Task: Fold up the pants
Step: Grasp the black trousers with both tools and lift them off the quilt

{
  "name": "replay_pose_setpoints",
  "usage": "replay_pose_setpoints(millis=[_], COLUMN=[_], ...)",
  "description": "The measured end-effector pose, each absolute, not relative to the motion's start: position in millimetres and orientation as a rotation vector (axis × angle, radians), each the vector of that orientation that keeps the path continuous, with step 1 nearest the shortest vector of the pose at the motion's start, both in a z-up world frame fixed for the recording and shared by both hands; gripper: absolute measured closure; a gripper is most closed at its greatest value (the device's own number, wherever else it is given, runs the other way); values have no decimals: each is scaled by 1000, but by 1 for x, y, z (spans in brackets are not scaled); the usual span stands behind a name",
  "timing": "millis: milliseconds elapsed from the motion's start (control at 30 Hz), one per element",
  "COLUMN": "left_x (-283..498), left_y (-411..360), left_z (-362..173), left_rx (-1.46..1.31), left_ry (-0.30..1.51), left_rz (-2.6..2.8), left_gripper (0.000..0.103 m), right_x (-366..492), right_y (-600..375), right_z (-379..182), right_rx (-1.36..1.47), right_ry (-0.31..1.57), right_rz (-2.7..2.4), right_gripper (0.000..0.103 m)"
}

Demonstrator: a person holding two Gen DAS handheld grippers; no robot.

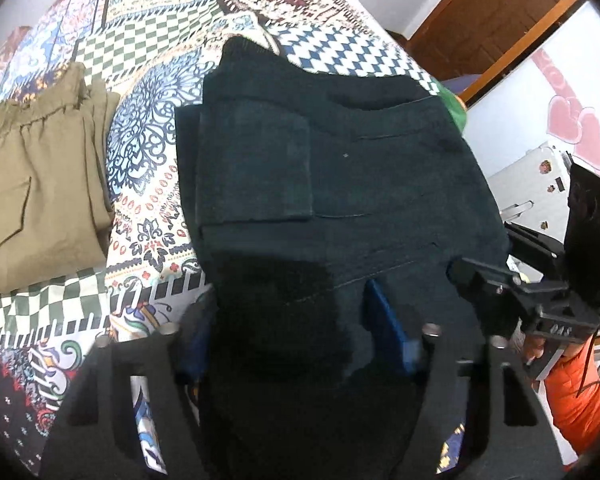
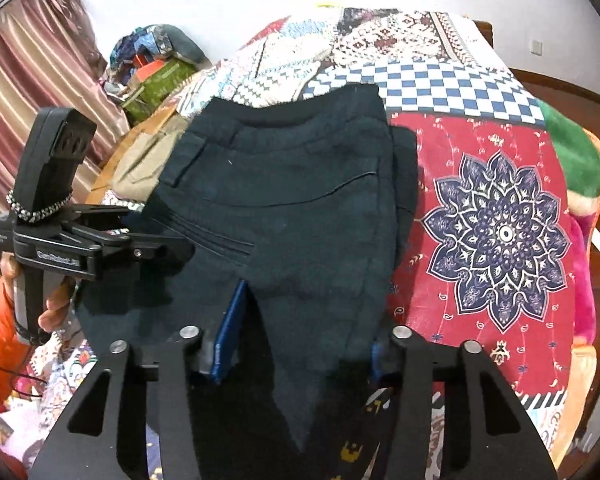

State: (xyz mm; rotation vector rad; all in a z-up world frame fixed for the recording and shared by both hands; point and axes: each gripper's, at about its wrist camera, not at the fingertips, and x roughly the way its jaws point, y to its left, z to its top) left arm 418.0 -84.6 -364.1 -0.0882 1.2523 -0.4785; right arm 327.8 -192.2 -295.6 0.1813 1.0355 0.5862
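Dark teal pants point(image 1: 320, 184) lie folded on the patterned bedspread, waistband far, back pocket up; they also show in the right wrist view point(image 2: 292, 208). My left gripper point(image 1: 296, 332) has its blue fingers point(image 1: 384, 320) wide apart with the near edge of the pants draped between them. My right gripper point(image 2: 300, 344) stands the same way, with its blue fingers point(image 2: 228, 336) apart and the cloth's near edge lying between them. Each gripper shows in the other's view, the right point(image 1: 540, 292) and the left point(image 2: 80, 244), at the pants' sides.
Folded khaki pants point(image 1: 32, 196) lie left of the dark pair. The patchwork bedspread point(image 2: 500, 232) covers the bed. A heap of boxes and cloth point(image 2: 156, 68) sits at the far left by a curtain. A white appliance point(image 1: 532, 184) and a wooden door stand to the right.
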Motion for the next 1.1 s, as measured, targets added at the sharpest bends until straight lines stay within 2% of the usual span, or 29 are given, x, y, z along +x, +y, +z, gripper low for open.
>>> replay_pose_setpoints(millis=[167, 367, 467, 533, 667, 867, 1100], left_x=[413, 428, 428, 423, 410, 397, 375], left_y=[-77, -79, -87, -91, -107, -118, -120], left_z=[-373, -387, -383, -377, -362, -334, -296], left_rx=[-99, -128, -83, -38, 32, 97, 109], left_ry=[1277, 1316, 1296, 1261, 1188, 1101, 1010], left_rz=[-508, -523, -497, -476, -447, -432, -421], left_gripper=[40, 36, 37, 39, 51, 65, 69], right_x=[329, 339, 339, 338, 334, 327, 317], right_y=[-195, -182, -173, -168, -166, -167, -166], right_z=[-304, -322, -317, -313, -299, -274, -243], right_rx=[211, 205, 161, 130, 110, 96, 82], right_ry=[1070, 1144, 1141, 1130, 1076, 999, 932], right_rz=[608, 624, 610, 596, 573, 564, 564], right_gripper=[59, 48, 48, 51, 65, 70, 72])
